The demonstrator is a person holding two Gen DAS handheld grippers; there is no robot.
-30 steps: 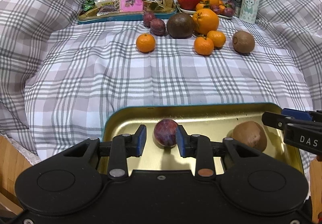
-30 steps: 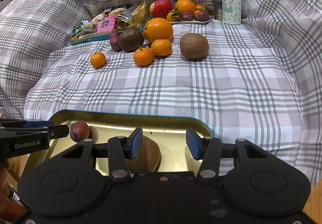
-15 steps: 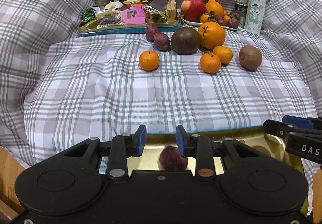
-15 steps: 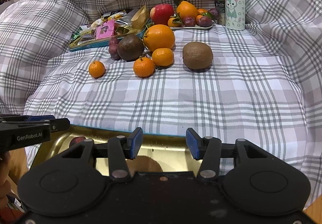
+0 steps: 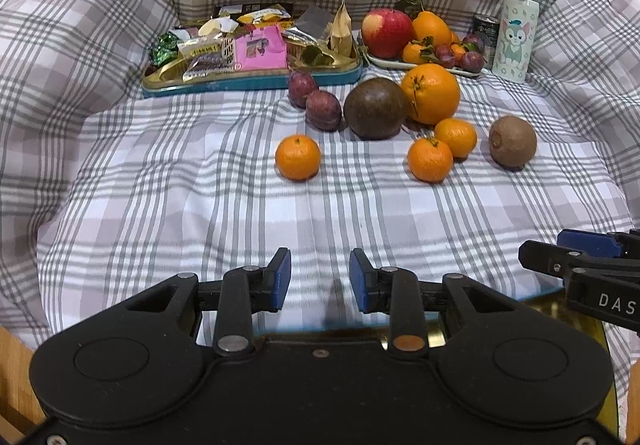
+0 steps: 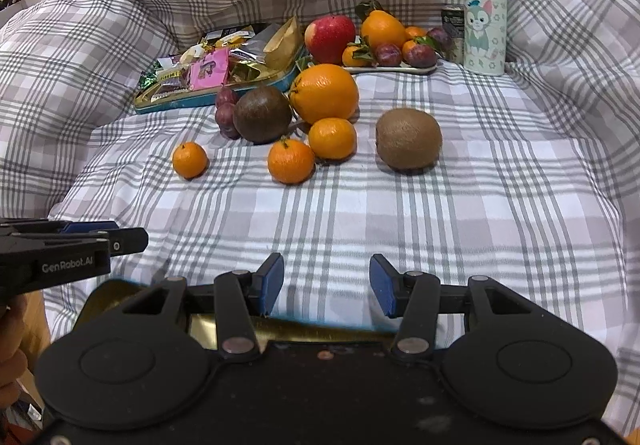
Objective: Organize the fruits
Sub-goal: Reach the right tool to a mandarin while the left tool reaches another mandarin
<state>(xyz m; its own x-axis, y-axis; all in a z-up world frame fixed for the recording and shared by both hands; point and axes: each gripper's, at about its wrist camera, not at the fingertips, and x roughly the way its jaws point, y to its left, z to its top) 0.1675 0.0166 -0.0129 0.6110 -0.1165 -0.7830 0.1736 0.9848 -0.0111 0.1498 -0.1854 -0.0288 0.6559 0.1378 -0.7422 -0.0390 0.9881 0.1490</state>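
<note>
Loose fruit lies on the checked blanket ahead: a lone mandarin (image 5: pixel 298 157), two plums (image 5: pixel 323 109), a dark round fruit (image 5: pixel 376 108), a big orange (image 5: pixel 431 93), two mandarins (image 5: pixel 430 159) and a kiwi (image 5: pixel 513 141). My left gripper (image 5: pixel 320 281) hangs open over bare blanket, nothing between its blue pads. My right gripper (image 6: pixel 326 285) is open too, roughly in line with the kiwi (image 6: pixel 408 139) but well short of it. Only the far rim of the gold tray (image 6: pixel 300 331) shows under the grippers; its contents are hidden.
At the back stand a teal tray of snack packets (image 5: pixel 252 57), a plate (image 5: pixel 400 63) with an apple and small fruit, a can (image 5: pixel 485 29) and a cartoon bottle (image 5: pixel 516 33). Blanket folds rise on both sides. A hand (image 6: pixel 12 345) shows at the left edge.
Both grippers have moved forward off the gold tray and over the blanket toward the loose fruit. The plum and kiwi in the tray have slipped out of view beneath them.
</note>
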